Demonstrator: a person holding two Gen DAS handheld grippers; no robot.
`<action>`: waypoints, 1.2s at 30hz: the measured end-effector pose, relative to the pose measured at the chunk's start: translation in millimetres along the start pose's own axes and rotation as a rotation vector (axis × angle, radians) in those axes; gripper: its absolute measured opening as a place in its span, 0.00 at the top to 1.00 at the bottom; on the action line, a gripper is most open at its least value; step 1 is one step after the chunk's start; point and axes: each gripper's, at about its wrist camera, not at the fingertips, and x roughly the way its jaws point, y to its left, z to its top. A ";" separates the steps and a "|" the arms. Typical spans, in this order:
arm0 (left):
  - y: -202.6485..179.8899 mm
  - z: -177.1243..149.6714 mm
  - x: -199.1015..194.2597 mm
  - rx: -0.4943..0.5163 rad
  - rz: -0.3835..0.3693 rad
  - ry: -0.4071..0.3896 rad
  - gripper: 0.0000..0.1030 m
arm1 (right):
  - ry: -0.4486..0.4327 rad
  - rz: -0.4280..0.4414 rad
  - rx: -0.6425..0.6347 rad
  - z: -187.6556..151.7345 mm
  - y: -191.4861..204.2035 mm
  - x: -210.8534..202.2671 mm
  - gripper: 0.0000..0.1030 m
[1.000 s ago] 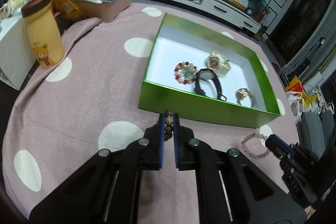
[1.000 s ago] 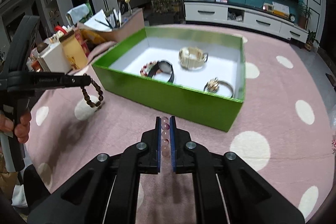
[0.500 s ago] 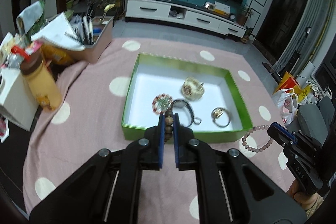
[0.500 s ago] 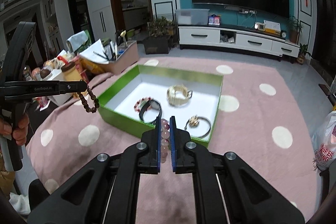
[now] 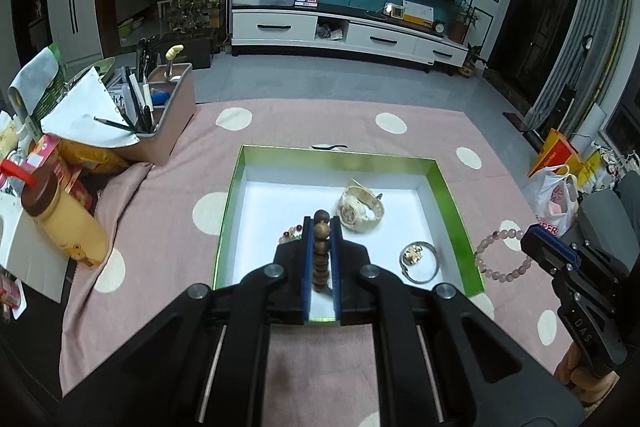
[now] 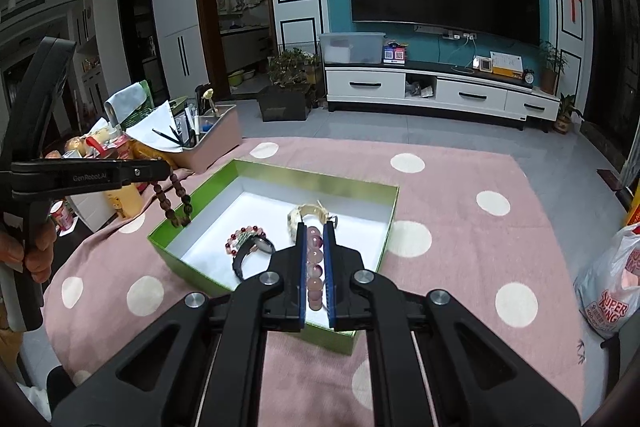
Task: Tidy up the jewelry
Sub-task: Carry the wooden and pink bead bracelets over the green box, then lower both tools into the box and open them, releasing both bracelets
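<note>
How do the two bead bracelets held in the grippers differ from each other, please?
The brown bead bracelet has dark, opaque, wood-like beads; the pink bead bracelet has pale, translucent ones. The brown bead bracelet is clamped in the left gripper and the pink in the right gripper. Both are closed bead loops dangling from shut jaws near the green box.

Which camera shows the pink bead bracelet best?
The left wrist view: the pink bead bracelet hangs as a whole loop from the right tongs, beside the green box. The right wrist view shows only a few beads pinched between its own fingers.
</note>
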 end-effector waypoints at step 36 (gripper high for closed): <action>19.6 -17.9 101.6 0.027 0.103 0.163 0.93 | 0.223 0.039 0.036 -18.7 2.8 110.1 0.93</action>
